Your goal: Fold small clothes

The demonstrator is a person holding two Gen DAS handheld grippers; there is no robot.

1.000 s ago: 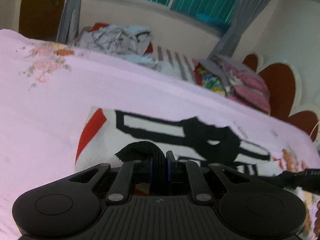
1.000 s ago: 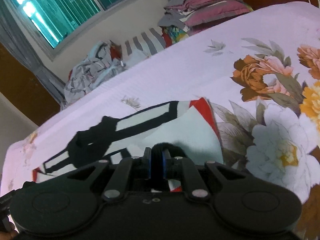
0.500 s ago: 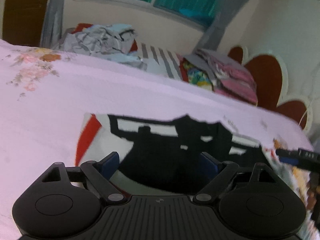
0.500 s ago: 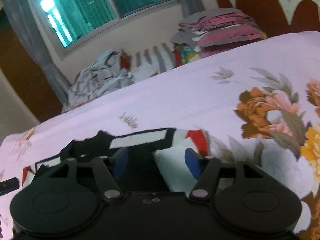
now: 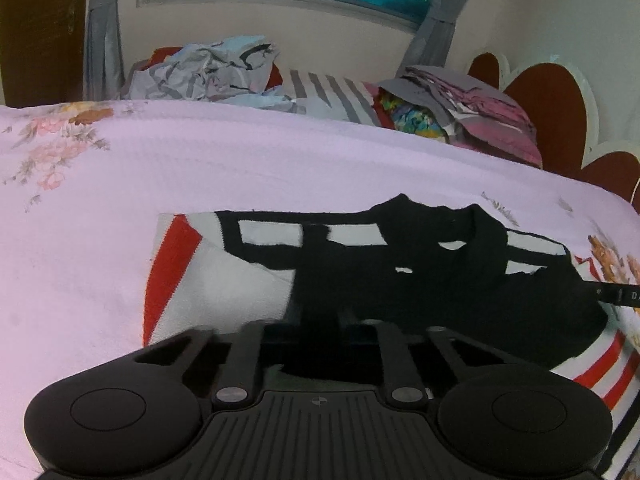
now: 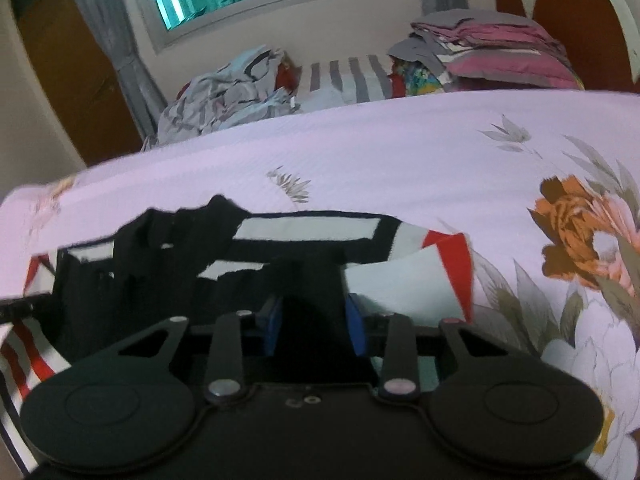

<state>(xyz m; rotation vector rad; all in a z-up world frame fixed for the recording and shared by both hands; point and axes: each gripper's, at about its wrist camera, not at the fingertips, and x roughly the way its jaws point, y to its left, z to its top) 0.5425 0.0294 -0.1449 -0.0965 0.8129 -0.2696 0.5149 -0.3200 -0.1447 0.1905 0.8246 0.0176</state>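
In the left view, my left tongs [image 5: 320,322] are pinched shut on the near edge of the small shirt [image 5: 400,276], flat on the bed [image 5: 280,168]. In the right view, my right tongs [image 6: 314,326] are closing on its black cloth. I think I lift and fold next.

Garment [image 5: 248,280] black, white, red stripes; bedsheet [image 5: 280,160] lilac, floral.
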